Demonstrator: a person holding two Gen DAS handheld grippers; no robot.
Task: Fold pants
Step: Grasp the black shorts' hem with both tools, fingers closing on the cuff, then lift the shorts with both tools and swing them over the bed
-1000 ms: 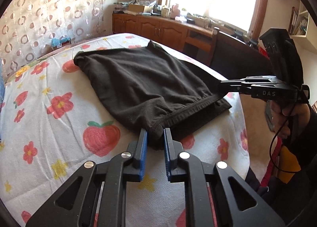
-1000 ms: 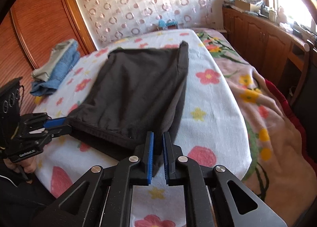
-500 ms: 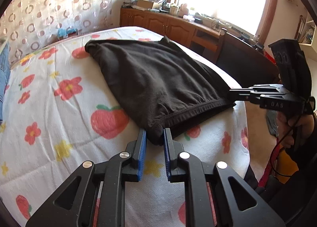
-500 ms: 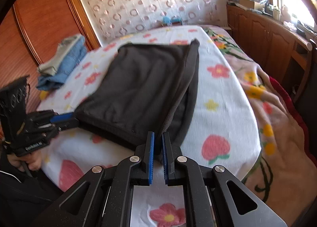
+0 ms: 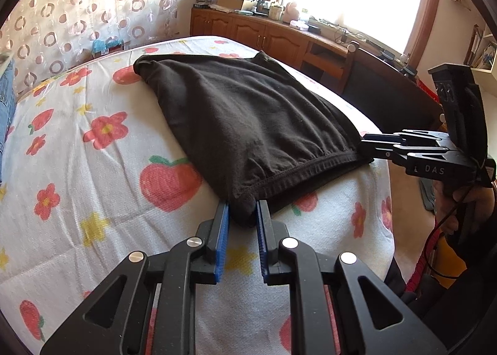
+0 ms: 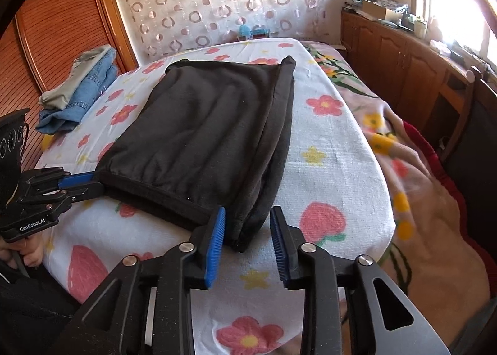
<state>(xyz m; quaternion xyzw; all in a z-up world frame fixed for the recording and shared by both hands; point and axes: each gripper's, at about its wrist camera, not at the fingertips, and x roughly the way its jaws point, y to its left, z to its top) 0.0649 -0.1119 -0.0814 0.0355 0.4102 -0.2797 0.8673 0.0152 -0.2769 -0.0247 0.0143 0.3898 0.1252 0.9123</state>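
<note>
While L claw (image 5: pixel 242 215) still pinches pants (image 5: pixel 248 119), R claw (image 6: pixel 247 224) just opened, releasing its corner.

The black pants (image 6: pixel 211 125) cover the flowered sheet (image 6: pixel 326 168) under them, and their lower folded layers are mostly hidden beneath the top one. The jeans pile (image 5: pixel 6 106), left of the pants, is cut by the picture's edge in the left wrist view. Small clutter on the wooden cabinet (image 5: pixel 248 29) beyond the pants is too small to identify.
</note>
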